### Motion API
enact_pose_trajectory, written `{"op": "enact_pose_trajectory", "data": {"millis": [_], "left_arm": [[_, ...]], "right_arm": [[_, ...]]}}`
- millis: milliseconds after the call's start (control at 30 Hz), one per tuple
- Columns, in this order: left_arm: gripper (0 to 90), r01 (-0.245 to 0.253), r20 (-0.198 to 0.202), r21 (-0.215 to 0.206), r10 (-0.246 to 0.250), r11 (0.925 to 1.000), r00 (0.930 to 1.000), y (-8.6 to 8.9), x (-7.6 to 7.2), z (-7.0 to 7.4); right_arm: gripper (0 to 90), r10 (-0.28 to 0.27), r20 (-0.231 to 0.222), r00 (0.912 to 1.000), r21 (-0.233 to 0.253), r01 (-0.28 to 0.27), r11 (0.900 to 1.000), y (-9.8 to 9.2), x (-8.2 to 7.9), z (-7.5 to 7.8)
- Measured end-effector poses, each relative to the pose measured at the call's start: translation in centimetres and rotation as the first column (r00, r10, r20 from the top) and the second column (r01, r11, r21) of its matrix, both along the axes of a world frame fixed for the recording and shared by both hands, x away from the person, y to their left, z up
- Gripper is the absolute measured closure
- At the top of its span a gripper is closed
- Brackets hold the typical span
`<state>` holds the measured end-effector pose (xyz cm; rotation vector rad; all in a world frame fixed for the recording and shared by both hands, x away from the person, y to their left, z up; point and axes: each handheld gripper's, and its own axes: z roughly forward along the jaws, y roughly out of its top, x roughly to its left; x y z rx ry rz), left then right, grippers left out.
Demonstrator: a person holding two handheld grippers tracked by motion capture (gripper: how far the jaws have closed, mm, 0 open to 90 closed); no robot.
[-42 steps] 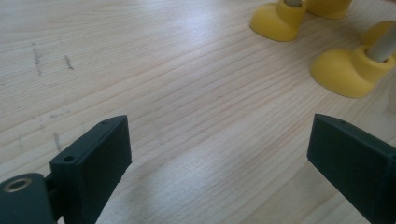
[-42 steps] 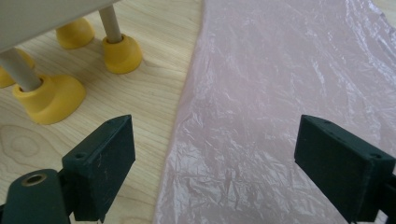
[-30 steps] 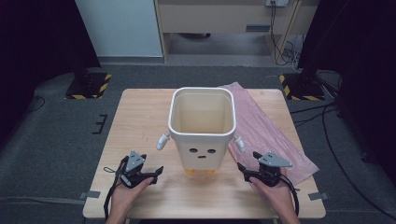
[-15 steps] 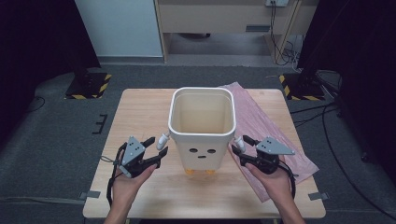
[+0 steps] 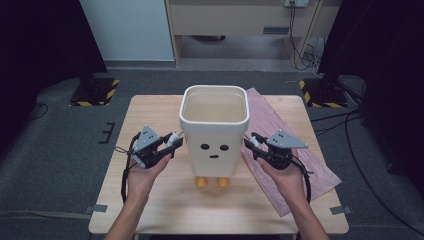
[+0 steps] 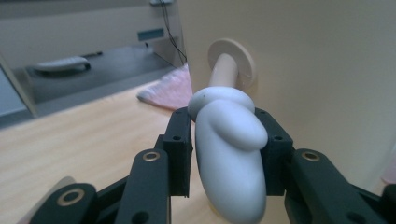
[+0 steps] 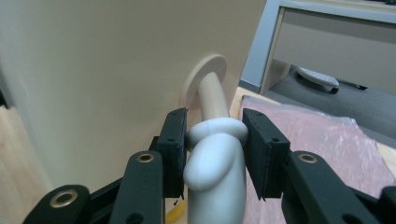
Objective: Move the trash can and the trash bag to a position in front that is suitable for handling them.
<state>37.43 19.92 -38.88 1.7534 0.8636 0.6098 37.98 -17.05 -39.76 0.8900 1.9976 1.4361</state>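
At frame centre the bin (image 5: 215, 131) is standing on the table (image 5: 160, 210); left tongs (image 6: 227, 140) and right tongs (image 7: 212, 149) are clamping its mitten arms (image 6: 229, 154). Thin stalks risk snapping; uneven lifting risks tilting it.

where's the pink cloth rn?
High view: the pink cloth lies flat on the table's right side, running from behind the cream bin toward the near right edge, partly under the right claw.
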Motion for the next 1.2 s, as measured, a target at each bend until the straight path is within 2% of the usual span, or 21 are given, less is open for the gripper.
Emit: {"op": "enact_pose_trajectory", "data": {"millis": [33, 133, 167, 200, 267, 400, 500, 533, 567, 600, 667, 700, 733, 833, 867, 1033, 1100, 1167, 1200], "left_arm": [[62.0, 0.000, 0.000, 0.000, 0.000, 1.0000, 1.0000, 0.0, 0.0, 0.0], [62.0, -0.007, 0.013, 0.006, 0.007, 1.0000, 0.9999, 0.0, 1.5, 0.6], [62.0, -0.012, 0.013, 0.003, 0.012, 0.9999, 0.9998, 0.0, 2.1, 0.7], [62.0, -0.025, 0.018, 0.011, 0.025, 0.9996, 0.9995, 0.0, 3.3, 0.9], [62.0, -0.035, 0.023, 0.018, 0.034, 0.9992, 0.9991, -0.1, 4.5, 1.2], [61.9, -0.058, 0.062, 0.019, 0.056, 0.9982, 0.9965, -0.5, 6.3, 1.8], [61.9, -0.063, 0.074, 0.021, 0.062, 0.9978, 0.9953, -0.7, 7.2, 1.8], [61.9, -0.066, 0.085, 0.047, 0.062, 0.9967, 0.9945, -0.9, 7.8, 1.4], [61.9, -0.066, 0.085, 0.047, 0.062, 0.9967, 0.9945, -0.9, 7.8, 1.4], [61.9, -0.065, 0.070, 0.050, 0.062, 0.9966, 0.9956, -1.1, 8.1, 0.7], [61.8, -0.063, 0.061, 0.063, 0.059, 0.9961, 0.9964, -1.2, 8.1, -0.4], [61.8, -0.063, 0.061, 0.063, 0.059, 0.9961, 0.9964, -1.2, 8.1, -0.4], [61.8, -0.058, 0.060, 0.039, 0.056, 0.9975, 0.9966, -1.1, 7.7, -1.2], [61.9, -0.052, 0.039, 0.027, 0.051, 0.9983, 0.9979, -0.9, 7.4, -1.3], [61.9, -0.054, 0.029, 0.033, 0.053, 0.9980, 0.9982, -0.8, 7.1, -1.3], [61.9, -0.050, 0.011, 0.039, 0.049, 0.9980, 0.9987, -0.8, 6.3, -1.2], [61.9, -0.042, -0.003, 0.016, 0.042, 0.9990, 0.9991, -1.1, 5.8, -1.1], [61.9, -0.044, 0.002, 0.031, 0.044, 0.9985, 0.9990, -1.3, 5.6, -1.0], [61.9, -0.047, 0.011, 0.063, 0.047, 0.9969, 0.9988, -1.9, 5.2, -0.9]], "right_arm": [[62.0, 0.000, 0.000, 1.0000, 0.000, 0.000, 1.000, 0.0, 0.0, 0.0], [62.1, -0.018, -0.004, 0.9998, 0.010, 0.018, 1.000, 0.3, 1.8, 0.6], [62.1, -0.024, 0.002, 0.9997, 0.010, 0.024, 1.000, 0.4, 2.5, 0.7], [62.1, -0.033, 0.010, 0.9994, 0.006, 0.033, 0.999, 0.6, 3.8, 1.0], [62.1, -0.045, 0.016, 0.9989, 0.006, 0.045, 0.999, 0.8, 5.0, 1.2], [62.1, -0.076, 0.021, 0.9969, 0.015, 0.076, 0.997, 1.1, 7.3, 1.4], [62.1, -0.091, 0.027, 0.9955, 0.032, 0.090, 0.995, 1.1, 8.2, 1.4], [62.1, -0.106, 0.028, 0.9940, 0.023, 0.105, 0.994, 1.1, 8.9, 1.1], [62.1, -0.106, 0.028, 0.9940, 0.023, 0.105, 0.994, 1.1, 8.9, 1.1], [62.1, -0.115, 0.022, 0.9931, 0.017, 0.114, 0.993, 1.0, 9.3, 0.6], [62.1, -0.118, 0.016, 0.9929, -0.005, 0.118, 0.993, 1.0, 9.2, -0.1], [62.1, -0.118, 0.016, 0.9929, -0.005, 0.118, 0.993, 1.0, 9.2, -0.1], [62.1, -0.118, 0.003, 0.9930, -0.016, 0.118, 0.993, 0.9, 8.8, -0.9], [62.1, -0.109, 0.004, 0.9941, -0.003, 0.109, 0.994, 0.7, 8.2, -1.1], [62.1, -0.101, 0.014, 0.9948, -0.023, 0.101, 0.995, 0.9, 7.6, -0.9], [62.0, -0.091, 0.033, 0.9953, -0.033, 0.092, 0.995, 0.8, 6.5, -0.4], [62.0, -0.090, 0.024, 0.9956, -0.018, 0.091, 0.996, 0.5, 6.3, -0.4], [62.1, -0.091, 0.022, 0.9956, -0.009, 0.091, 0.996, 0.3, 6.2, -0.5], [62.1, -0.095, 0.028, 0.9951, -0.024, 0.096, 0.995, 0.1, 6.0, -0.6]]}}
